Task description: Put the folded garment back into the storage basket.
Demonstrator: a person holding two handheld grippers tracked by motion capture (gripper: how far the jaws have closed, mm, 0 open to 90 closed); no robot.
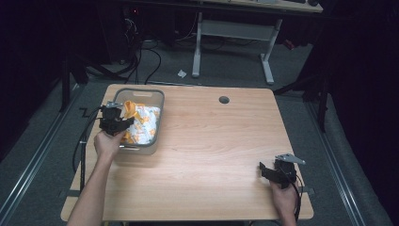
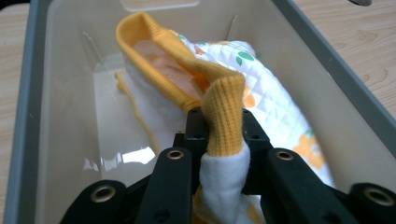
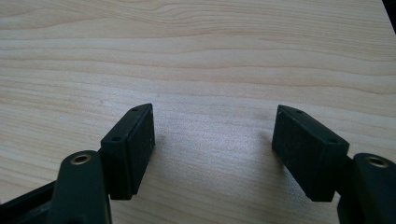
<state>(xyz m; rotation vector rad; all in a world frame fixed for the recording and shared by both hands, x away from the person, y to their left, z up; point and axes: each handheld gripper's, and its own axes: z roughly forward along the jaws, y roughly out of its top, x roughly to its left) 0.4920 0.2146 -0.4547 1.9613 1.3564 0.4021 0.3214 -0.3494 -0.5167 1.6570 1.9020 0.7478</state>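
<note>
The left gripper (image 1: 114, 121) is right over the grey bin (image 1: 158, 123) at the table's (image 1: 211, 155) left side, and its fingers (image 2: 194, 135) are pinched tight on the garment (image 1: 143, 123) — a white quilted piece with orange prints and a yellow ribbed cuff (image 2: 224, 116). In the left gripper view that cuff stands up between the black pads, with white fabric bunched just below it. Most of the garment already lies inside the bin, slumped along the right wall and floor; a thin yellow drawstring (image 2: 135, 109) trails across the bin's pale bottom.

So the packing looks nearly done — the cloth is in, the grip is not yet let go. What seems left is to open the fingers, drop that last pinched fold, and lift clear without dragging the cuff back out over the rim.

Over at the table's near right corner, the right gripper (image 1: 275, 170) sits low above bare wood, its fingers (image 3: 130, 144) spread wide with nothing between them. It holds no part in the work at this moment, and no other item lies on the table waiting for it.
</note>
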